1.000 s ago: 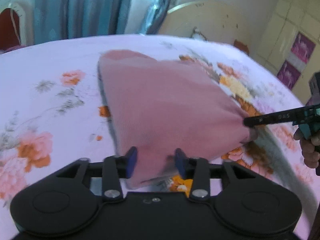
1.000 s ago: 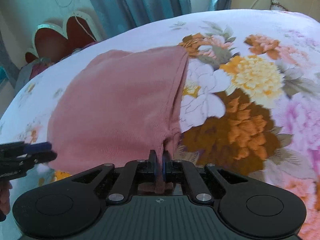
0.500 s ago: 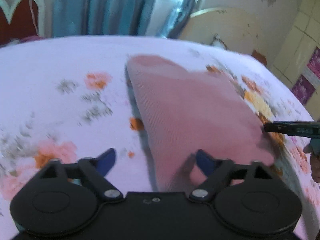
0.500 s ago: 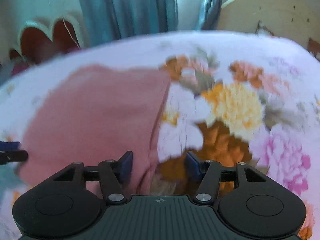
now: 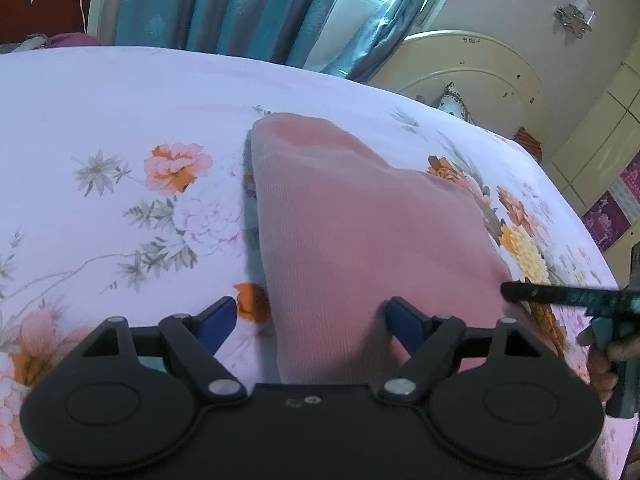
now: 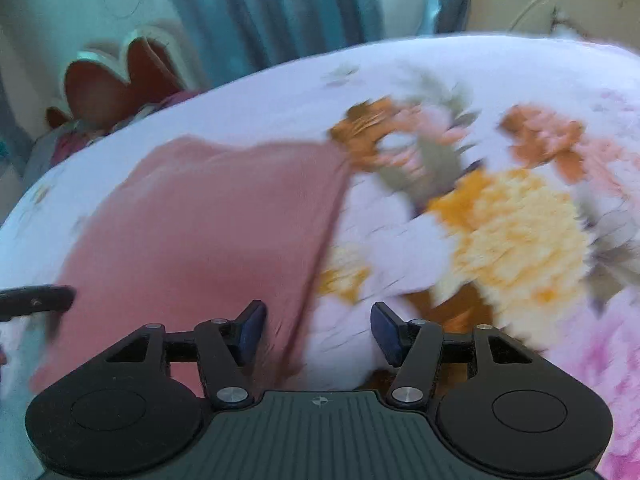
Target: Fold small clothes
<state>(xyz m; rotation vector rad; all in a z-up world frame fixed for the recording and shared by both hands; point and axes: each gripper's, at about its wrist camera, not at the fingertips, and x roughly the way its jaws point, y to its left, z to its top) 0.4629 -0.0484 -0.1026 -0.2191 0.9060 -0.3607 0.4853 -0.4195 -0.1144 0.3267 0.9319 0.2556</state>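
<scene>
- The pink garment [image 5: 372, 236] lay folded and flat on the bed [image 5: 120, 104], over its floral sheet, towards the near edge of the bed and about midway between the two side edges.
- The left hand-held gripper [image 5: 310, 320] had its blue-padded fingers [image 5: 216, 318] spread wide, holding nothing; the near left corner of the garment lay between them, below the pads.
- The right hand-held gripper [image 6: 318, 330] was likewise spread apart and empty, with the garment's right edge running down between its fingers [image 6: 252, 330].
- In the left wrist view, the right gripper's black finger reached in from the bed's right side and ended over the garment's near right corner; whether it touched the cloth could not be told.
- The right wrist view was blurred.
- Teal curtains [image 5: 224, 4] hung beyond the far edge of the bed, and a cream headboard [image 5: 476, 68] stood past its far right corner.
</scene>
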